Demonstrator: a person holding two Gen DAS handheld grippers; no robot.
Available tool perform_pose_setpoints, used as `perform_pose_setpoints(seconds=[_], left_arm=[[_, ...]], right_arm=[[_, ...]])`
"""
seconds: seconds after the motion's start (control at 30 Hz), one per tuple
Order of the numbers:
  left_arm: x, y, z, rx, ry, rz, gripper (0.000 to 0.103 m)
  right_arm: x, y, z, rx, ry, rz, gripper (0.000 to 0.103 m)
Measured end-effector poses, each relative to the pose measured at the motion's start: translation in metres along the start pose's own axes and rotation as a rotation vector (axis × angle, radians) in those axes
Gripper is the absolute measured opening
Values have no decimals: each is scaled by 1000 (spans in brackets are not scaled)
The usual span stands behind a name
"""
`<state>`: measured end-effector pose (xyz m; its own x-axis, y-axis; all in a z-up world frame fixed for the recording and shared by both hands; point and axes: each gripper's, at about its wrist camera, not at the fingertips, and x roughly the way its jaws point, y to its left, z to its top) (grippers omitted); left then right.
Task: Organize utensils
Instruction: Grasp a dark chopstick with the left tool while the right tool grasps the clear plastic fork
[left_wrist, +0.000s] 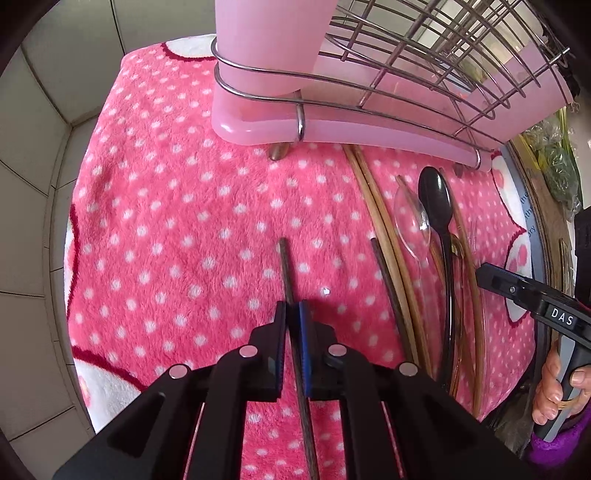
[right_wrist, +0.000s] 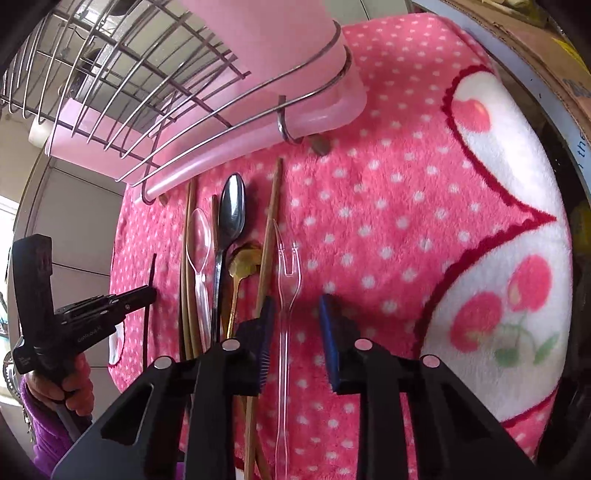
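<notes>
**Dark chopstick pinched at left, clear fork between right fingers**

The left gripper (left_wrist: 293, 312) is pointed steeply down over the pink dotted towel (left_wrist: 166, 221); its fingers (left_wrist: 280, 325) are pressed together on a dark chopstick (left_wrist: 286, 266), which sticks out ahead of the tips toward the rack. A 2nd dark chopstick (left_wrist: 388, 288) is seen lying just beside it, nearer the towel's right edge.

The right gripper (right_wrist: 297, 306) is held w/ fingers (right_wrist: 328, 332) apart, and a clear plastic fork (right_wrist: 284, 280) lies on the towel between them. No pad is seen pressing on it. The rest of the utensils are laid in a row next to the fork: wooden chopsticks (right_wrist: 271, 221), a small gold spoon (right_wrist: 242, 260), a metal spoon (right_wrist: 232, 212), a clear plastic spoon (right_wrist: 199, 240).

A wire dish rack (left_wrist: 424, 55) on a pink tray (left_wrist: 332, 125) stands at the towel's far edge, w/ a pink cup (left_wrist: 269, 40) inside its corner loop.
</notes>
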<state>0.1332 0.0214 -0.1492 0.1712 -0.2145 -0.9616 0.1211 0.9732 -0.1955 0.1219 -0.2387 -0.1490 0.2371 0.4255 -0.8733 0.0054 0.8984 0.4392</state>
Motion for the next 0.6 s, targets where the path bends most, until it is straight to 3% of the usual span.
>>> perform_pose_setpoints(seconds=[0.13,0.27,0.43,0.6], left_arm=[[1,4,4,4,29,-9,6],[3,3,1,9,20,-12,6],[-9,12,-20,-19,-58,-47,5],[-41,16,-34,-22,-187,-82,4]], right_arm=[[4,3,0,-1,6,10,9],[1,8,-2,-14,-14,19,8],[-17,8,-8,-15,-87,75,5],[-47,6,-16,-39,-199,92,3]])
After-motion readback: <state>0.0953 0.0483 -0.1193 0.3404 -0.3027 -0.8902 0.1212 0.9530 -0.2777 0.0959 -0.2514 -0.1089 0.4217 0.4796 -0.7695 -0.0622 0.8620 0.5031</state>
